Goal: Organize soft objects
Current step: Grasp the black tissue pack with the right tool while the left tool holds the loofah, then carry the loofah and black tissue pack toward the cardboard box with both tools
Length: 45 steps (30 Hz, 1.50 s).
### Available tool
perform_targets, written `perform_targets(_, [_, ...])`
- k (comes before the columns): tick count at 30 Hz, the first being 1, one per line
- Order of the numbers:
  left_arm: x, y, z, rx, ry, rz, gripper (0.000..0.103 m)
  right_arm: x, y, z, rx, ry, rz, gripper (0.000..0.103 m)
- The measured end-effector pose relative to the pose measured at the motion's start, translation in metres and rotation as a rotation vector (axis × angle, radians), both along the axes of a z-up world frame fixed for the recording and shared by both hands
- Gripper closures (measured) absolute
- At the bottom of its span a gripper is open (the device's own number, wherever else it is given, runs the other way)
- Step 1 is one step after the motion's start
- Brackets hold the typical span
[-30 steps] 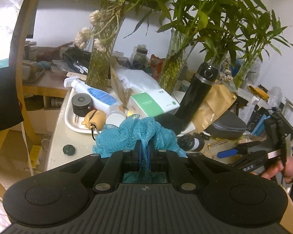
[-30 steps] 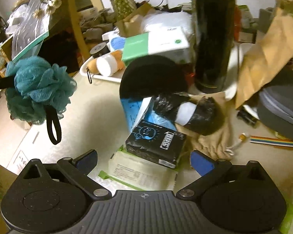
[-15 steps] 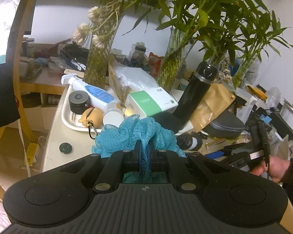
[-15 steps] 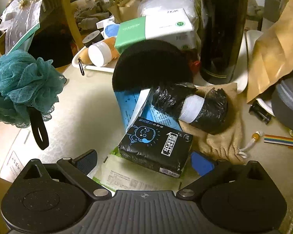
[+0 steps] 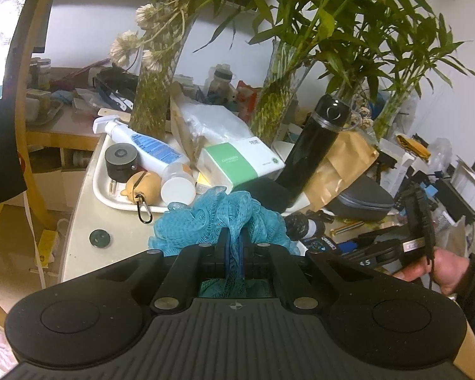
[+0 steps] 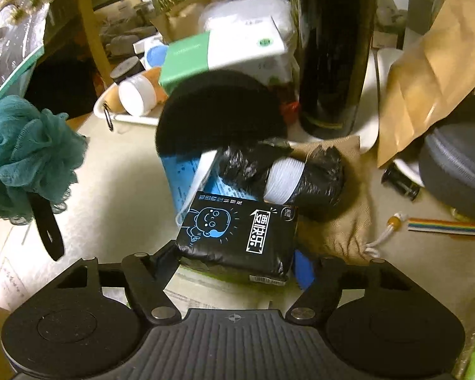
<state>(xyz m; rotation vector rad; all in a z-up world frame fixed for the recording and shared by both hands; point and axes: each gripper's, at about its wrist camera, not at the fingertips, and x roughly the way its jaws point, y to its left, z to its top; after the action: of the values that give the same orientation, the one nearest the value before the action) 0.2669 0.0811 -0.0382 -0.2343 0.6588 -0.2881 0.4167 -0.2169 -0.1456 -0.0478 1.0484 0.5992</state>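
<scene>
The left gripper pinches the teal mesh bath pouf, which billows light and squashy ahead of its fingers. The right gripper is spread around the black plastic-wrapped tissue pack, lying between its fingers; it looks soft and slippery, best squeezed across its short sides.

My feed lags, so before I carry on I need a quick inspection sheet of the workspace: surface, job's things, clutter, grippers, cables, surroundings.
Surface: beige tabletop, crowded on the right side.
Job's things: teal mesh bath pouf held off the table; black soft tissue pack with blue cartoon lying on papers; tan drawstring cloth pouch beside it.
Clutter: tall black flask, green-and-white tissue box, white tray, brown paper bag, grey zip case.
Grippers: left hand-held gripper shut on the pouf; right hand-held gripper open, its fingers either side of the tissue pack.
Cables: nothing seen.
Surroundings: glass vases of green plants behind.
</scene>
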Motion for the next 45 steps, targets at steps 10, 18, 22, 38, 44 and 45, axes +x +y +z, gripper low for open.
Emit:
perform_targets(10, [-0.005, 0.003, 0.003, -0.015, -0.031, 0.001, 0.098, -0.013, -0.026, 0.050, 0.052, -0.135, -0.046, 0.029])
perform_targets(18, [-0.006, 0.009, 0.005, -0.055, -0.069, 0.039, 0.098, -0.034, -0.048, 0.083, 0.151, -0.219, -0.120, 0.029])
perform_targets(22, [-0.007, 0.012, 0.007, -0.055, -0.089, 0.061, 0.098, -0.050, -0.053, 0.096, 0.174, -0.247, -0.132, 0.029])
perform_targets(38, [-0.084, 0.018, 0.069, -0.077, -0.152, 0.135, 0.098, -0.142, -0.067, 0.149, 0.239, -0.335, -0.087, 0.029])
perform_targets(44, [-0.113, 0.002, 0.098, 0.003, -0.151, 0.133, 0.098, -0.196, -0.066, 0.183, 0.269, -0.351, -0.043, 0.029])
perform_targets(45, [-0.120, 0.001, 0.102, 0.007, -0.158, 0.129, 0.098, -0.204, -0.066, 0.187, 0.261, -0.359, -0.036, 0.029])
